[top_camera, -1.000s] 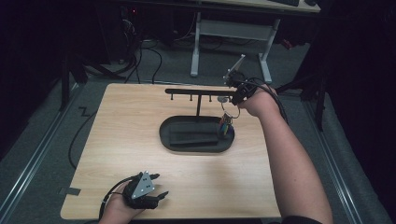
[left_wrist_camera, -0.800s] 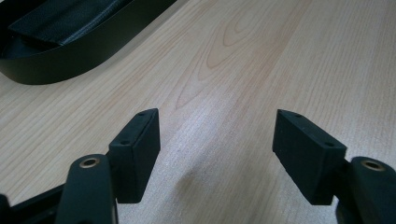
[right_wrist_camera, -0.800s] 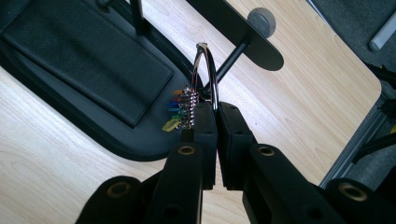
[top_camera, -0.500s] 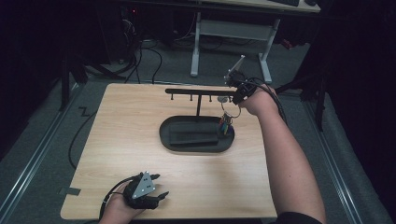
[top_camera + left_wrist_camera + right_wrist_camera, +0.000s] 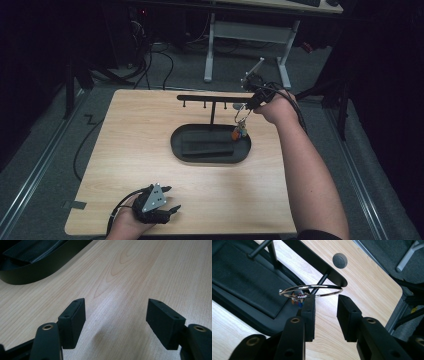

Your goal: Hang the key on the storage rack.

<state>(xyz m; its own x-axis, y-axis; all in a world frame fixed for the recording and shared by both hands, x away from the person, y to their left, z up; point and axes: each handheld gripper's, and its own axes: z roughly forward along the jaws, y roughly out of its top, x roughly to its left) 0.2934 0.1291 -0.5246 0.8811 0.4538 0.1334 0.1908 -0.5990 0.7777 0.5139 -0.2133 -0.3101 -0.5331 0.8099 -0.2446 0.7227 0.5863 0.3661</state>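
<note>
Right claw [image 5: 325, 315] at the frame's lower middle, jaws just opening, spreading below a key ring [image 5: 310, 290] hanging on a rack peg [image 5: 320, 282], left claw [image 5: 116, 325] spread, hovering over bare bench [image 5: 140, 272].

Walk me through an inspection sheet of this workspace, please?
Surface: light wooden table, bare in front.
Job's things: black oval tray bearing a black T-shaped peg rack; silver key ring with a small orange-and-blue charm hangs from its right end.
Clutter: nothing seen.
Grippers: left gripper open at the near edge; right gripper has just been opening, ring ahead of its tips, unpinched.
Cables: black cables on the floor.
Surroundings: white-legged desk, dark room.
</note>
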